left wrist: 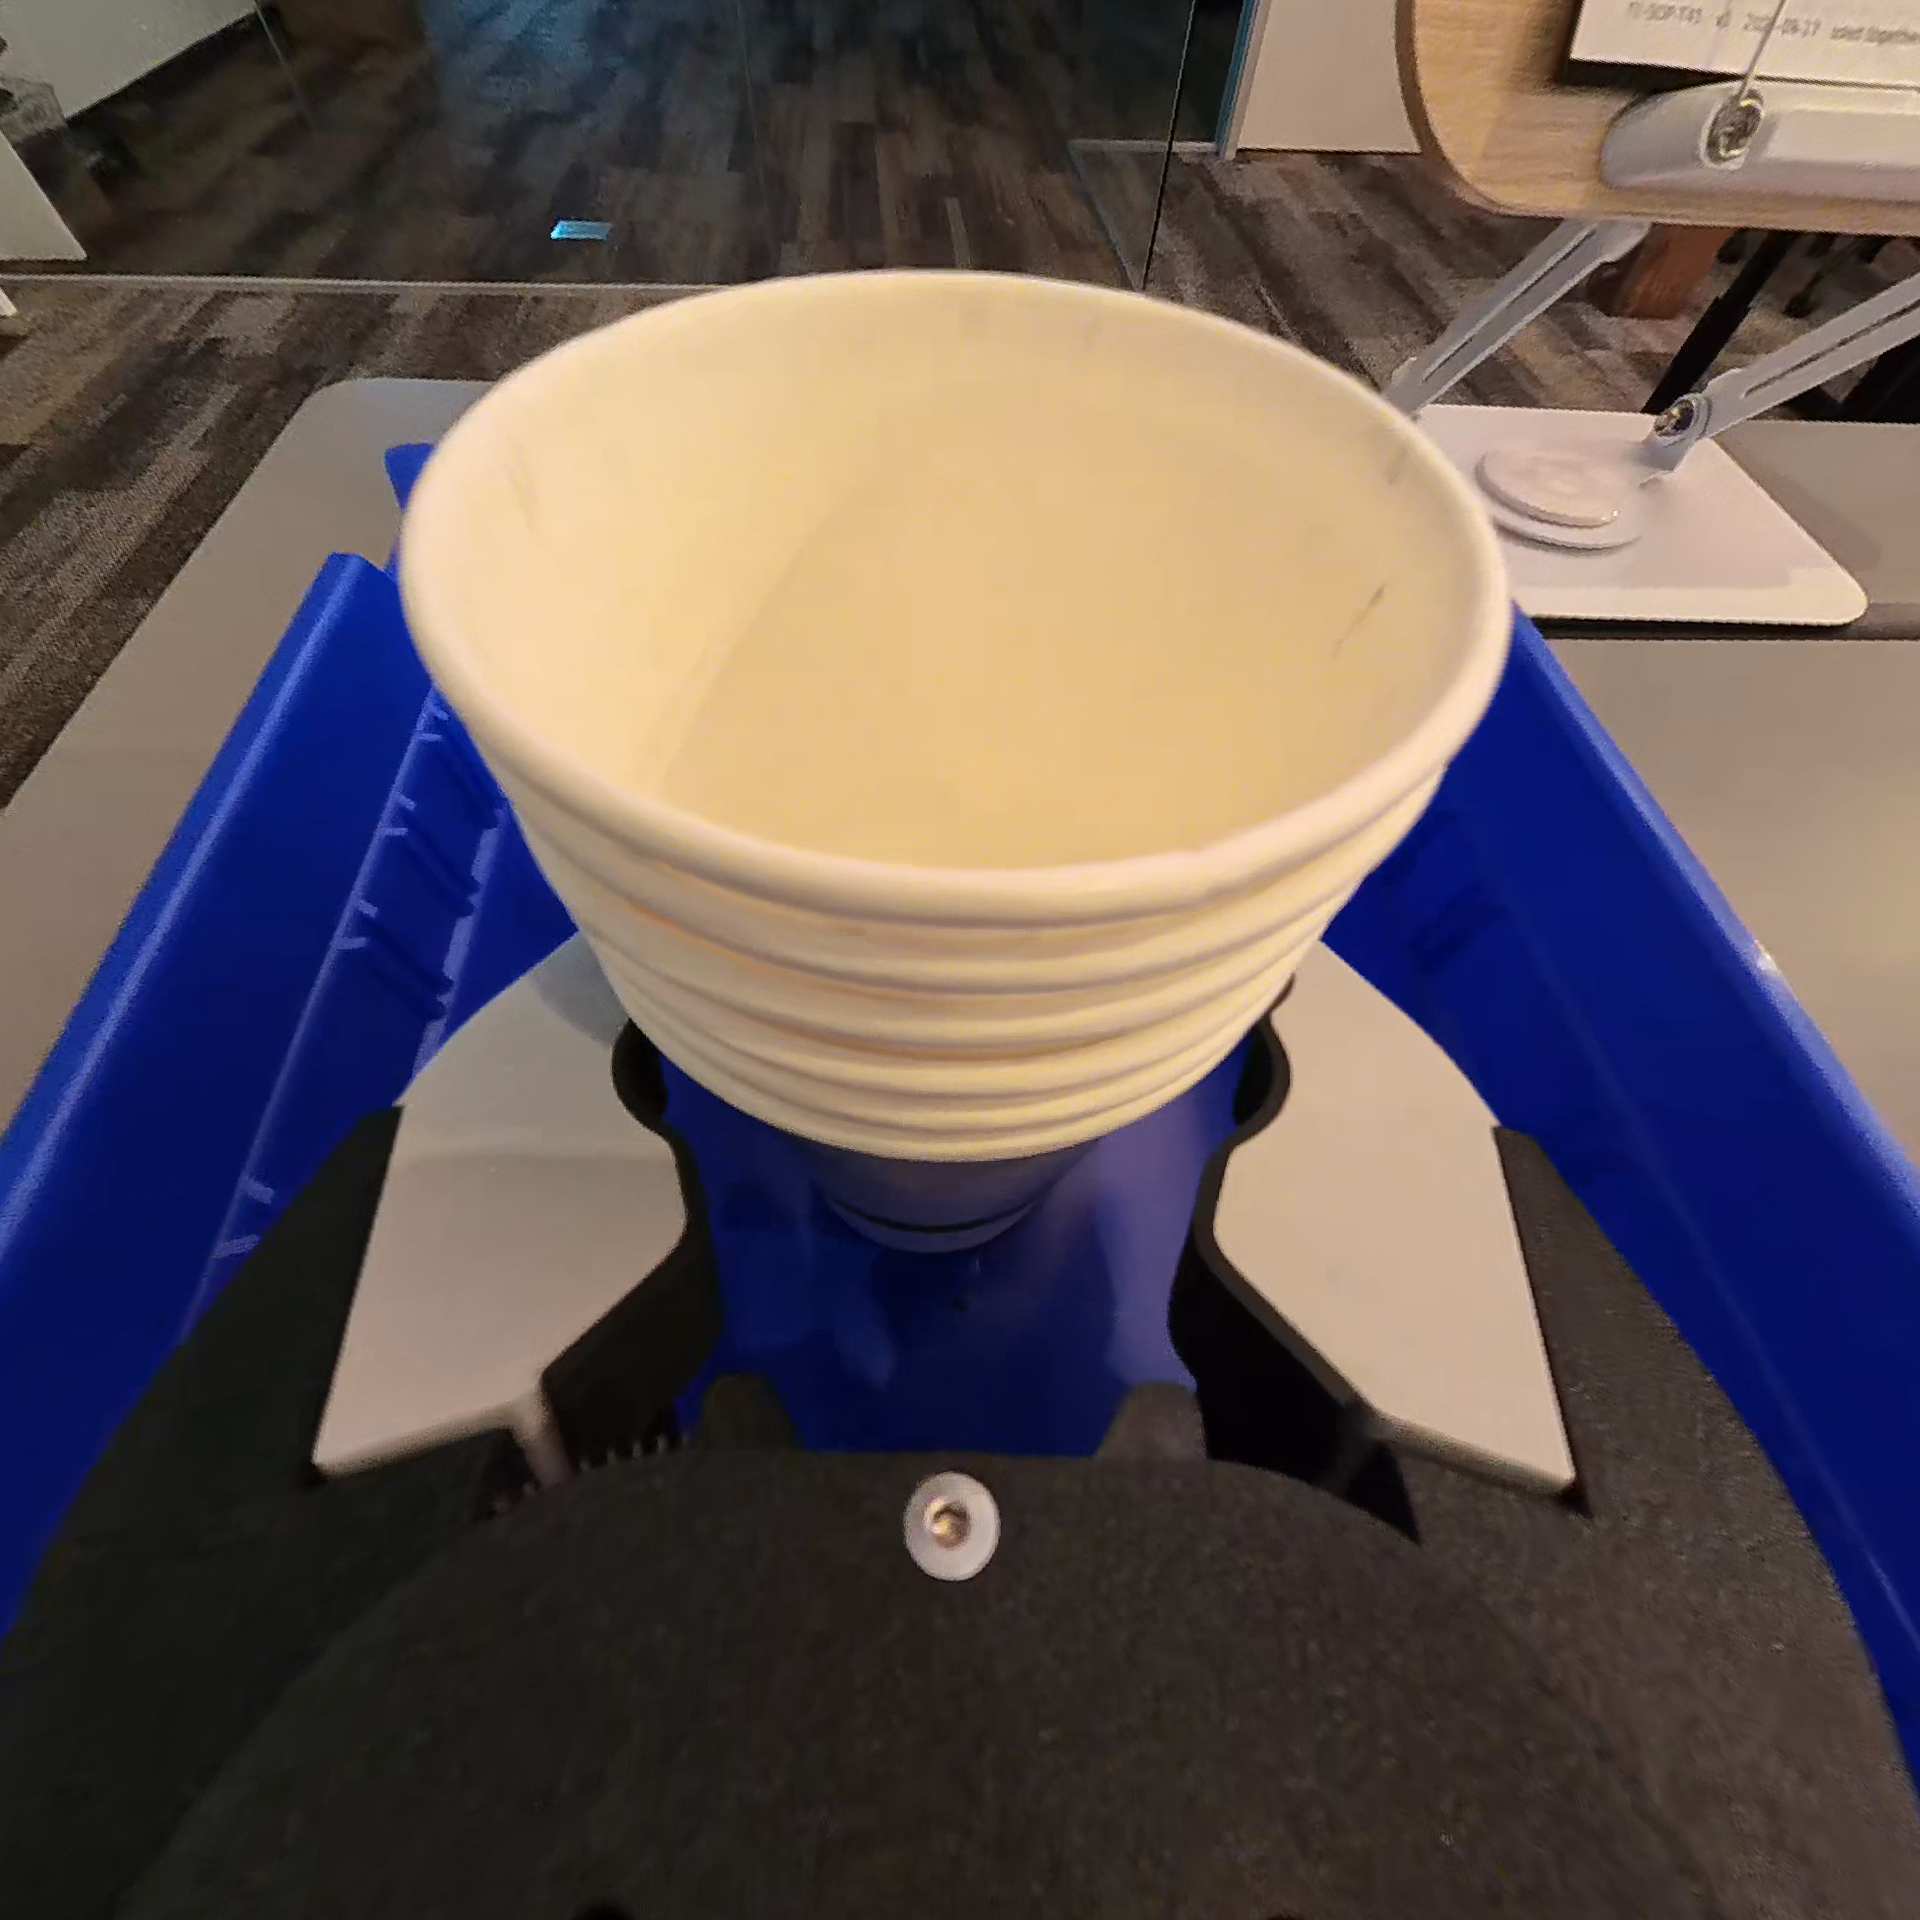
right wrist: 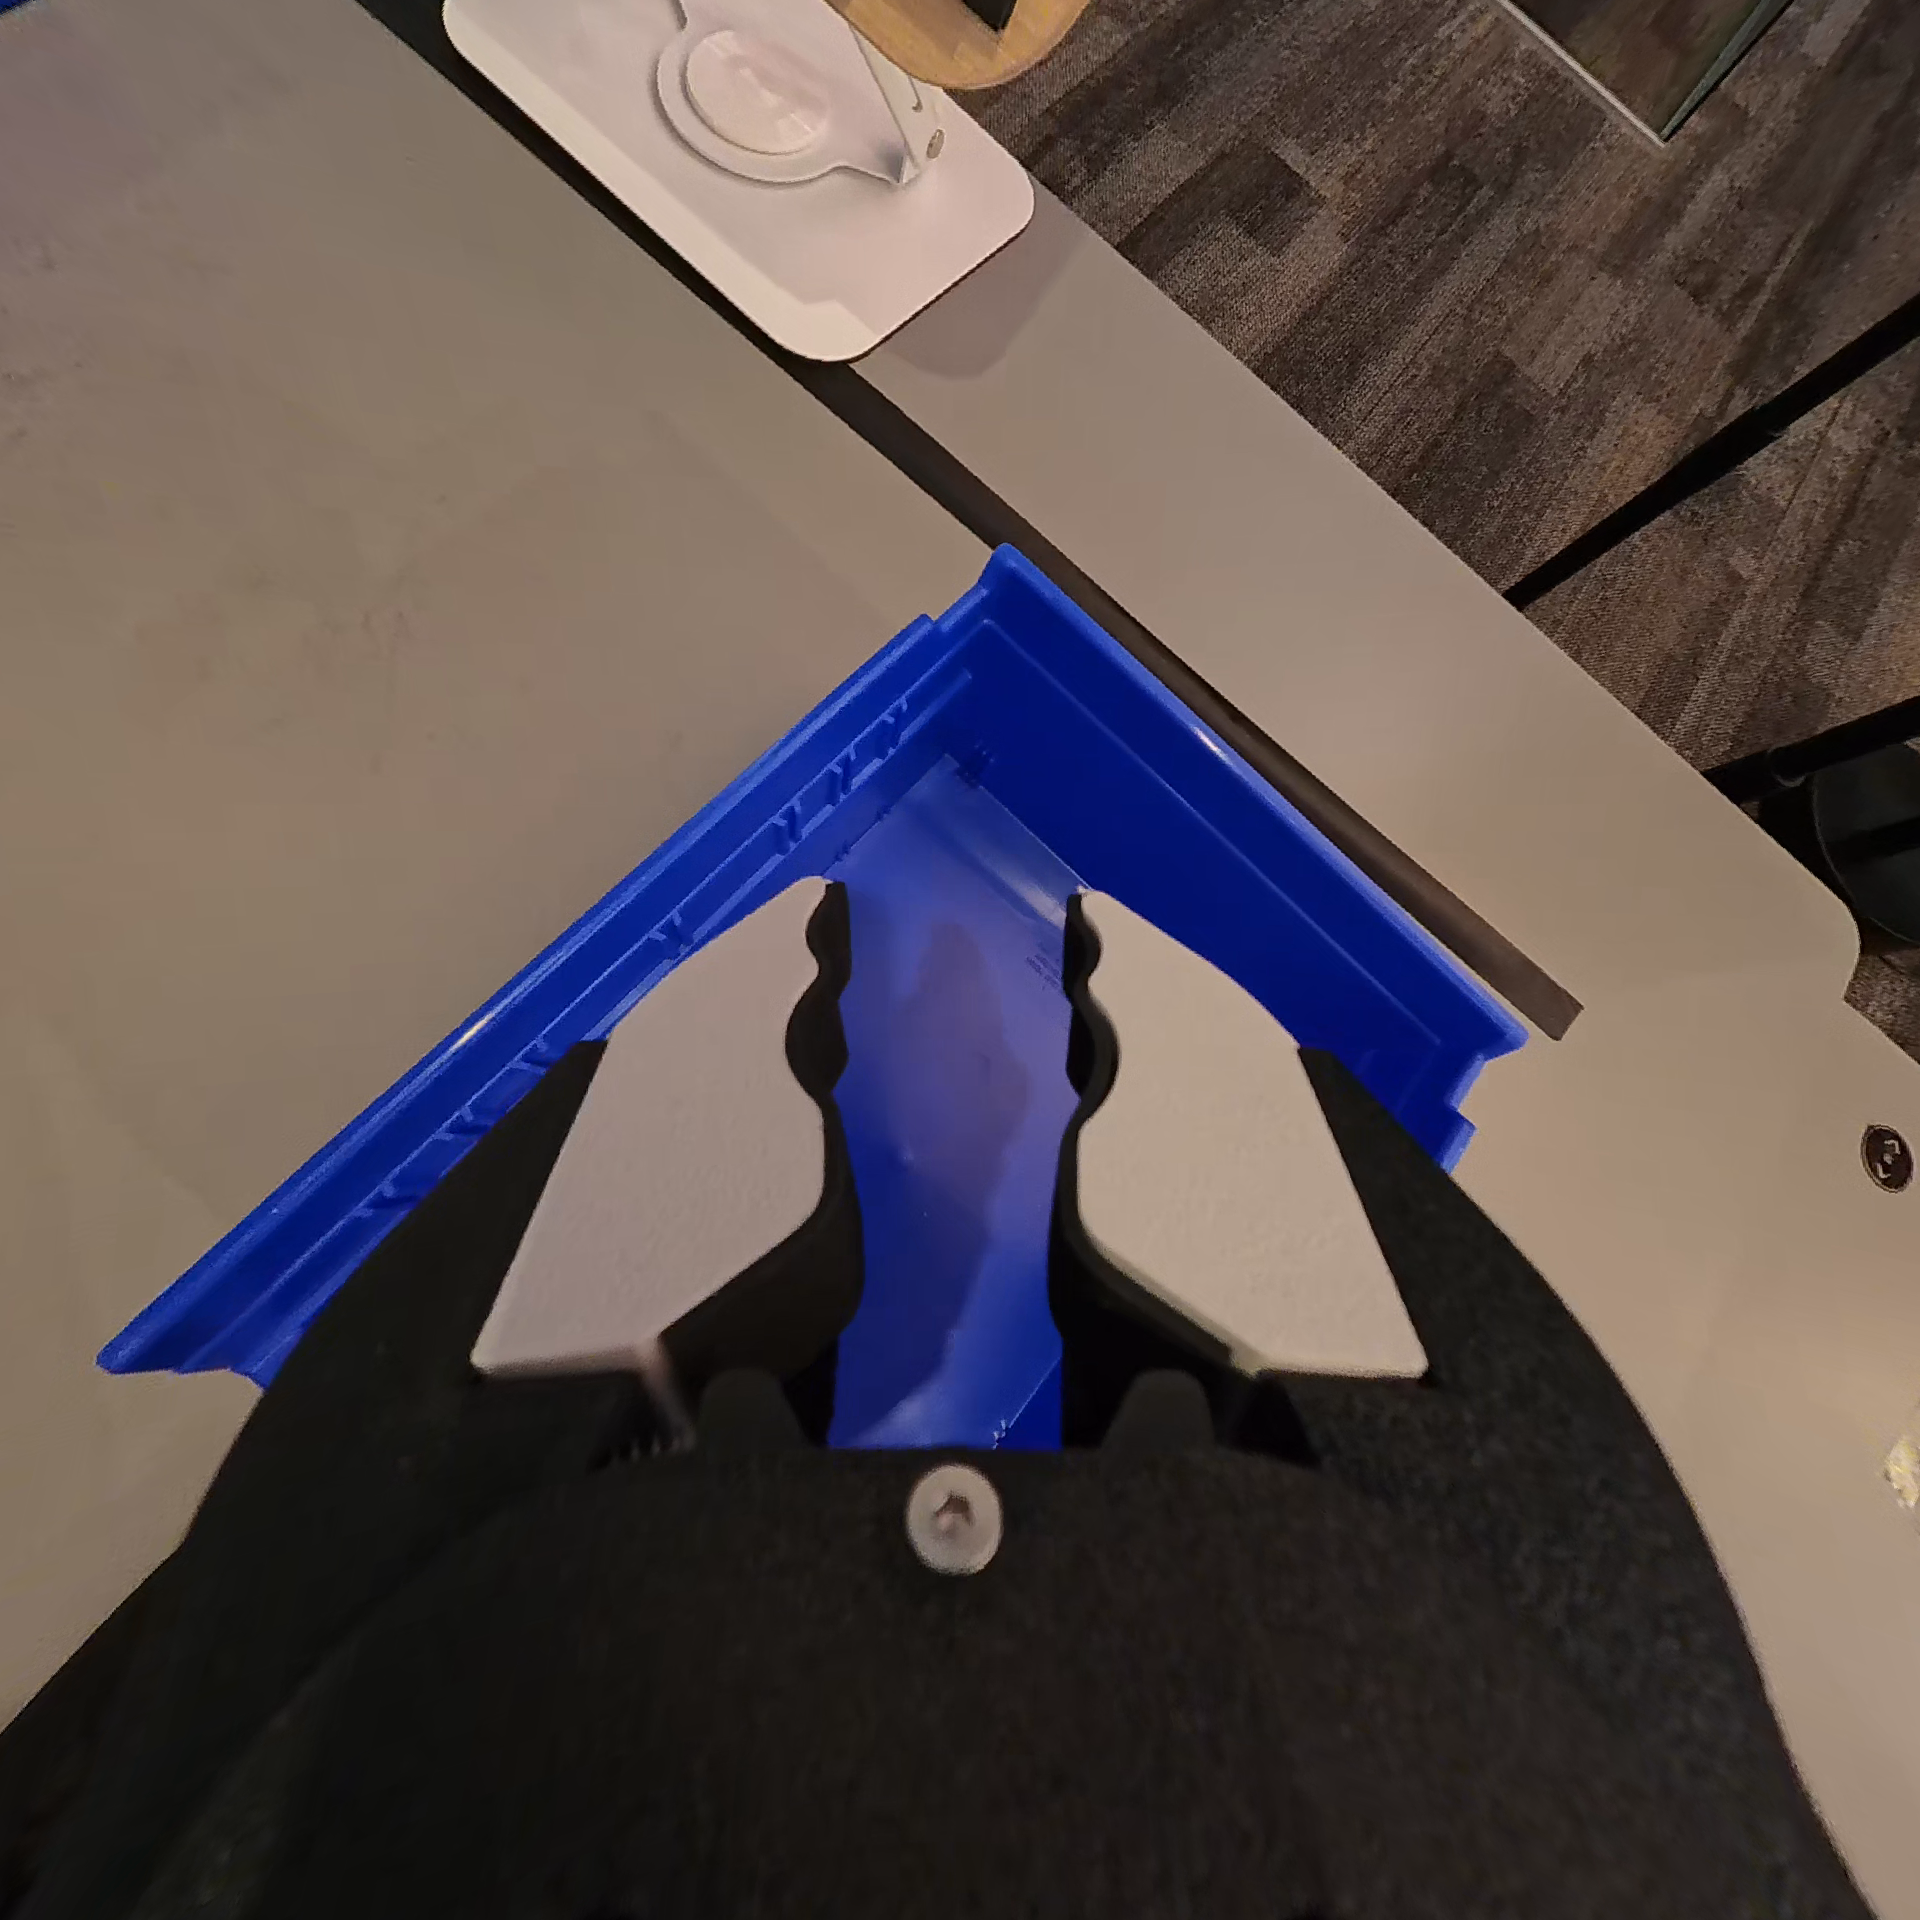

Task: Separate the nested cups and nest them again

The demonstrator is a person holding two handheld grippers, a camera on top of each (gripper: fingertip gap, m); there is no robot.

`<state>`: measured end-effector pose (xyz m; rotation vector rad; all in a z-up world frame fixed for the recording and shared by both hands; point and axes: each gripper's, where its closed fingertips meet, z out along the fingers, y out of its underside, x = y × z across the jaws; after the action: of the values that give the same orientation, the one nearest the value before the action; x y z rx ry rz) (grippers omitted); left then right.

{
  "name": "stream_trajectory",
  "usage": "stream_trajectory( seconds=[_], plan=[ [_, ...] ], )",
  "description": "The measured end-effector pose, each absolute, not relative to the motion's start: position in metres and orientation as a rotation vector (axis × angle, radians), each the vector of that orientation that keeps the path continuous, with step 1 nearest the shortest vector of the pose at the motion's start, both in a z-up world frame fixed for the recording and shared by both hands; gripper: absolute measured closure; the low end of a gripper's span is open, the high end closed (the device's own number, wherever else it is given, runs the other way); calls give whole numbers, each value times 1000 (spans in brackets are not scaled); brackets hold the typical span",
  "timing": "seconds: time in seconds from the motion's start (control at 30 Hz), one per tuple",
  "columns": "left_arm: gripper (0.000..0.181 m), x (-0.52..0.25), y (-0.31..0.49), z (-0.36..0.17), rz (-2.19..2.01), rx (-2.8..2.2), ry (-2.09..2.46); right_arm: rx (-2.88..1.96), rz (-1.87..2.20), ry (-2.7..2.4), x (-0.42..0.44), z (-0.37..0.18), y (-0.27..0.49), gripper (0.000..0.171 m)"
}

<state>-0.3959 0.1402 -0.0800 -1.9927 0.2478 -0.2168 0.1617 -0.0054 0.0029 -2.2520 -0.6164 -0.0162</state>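
Observation:
A stack of several nested cream paper cups (left wrist: 935,644) stands upright, mouth up, inside a blue plastic bin (left wrist: 260,1039). My left gripper (left wrist: 951,1081) is shut on the lower part of the stack, one black finger against each side. The base of the stack is low over the bin floor; I cannot tell whether it touches. My right gripper (right wrist: 954,899) is open and empty, its fingers held over the floor of the blue bin (right wrist: 1195,790) near a far corner. No cups show in the right wrist view.
The bin sits on a grey table (right wrist: 364,468). A white flat base plate with a jointed arm (left wrist: 1662,520) lies at the back right of the table, also in the right wrist view (right wrist: 779,187). A seam between tabletops (right wrist: 1039,520) runs behind the bin. Dark carpet lies beyond.

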Motion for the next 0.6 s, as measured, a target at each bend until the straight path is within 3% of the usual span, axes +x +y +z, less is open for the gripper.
stream_trajectory(
  seconds=[0.6],
  plan=[
    [81,-393,143,-80,-321,-1956,212,-2279,-30,-636,161,-3,-6,132]
  ],
)
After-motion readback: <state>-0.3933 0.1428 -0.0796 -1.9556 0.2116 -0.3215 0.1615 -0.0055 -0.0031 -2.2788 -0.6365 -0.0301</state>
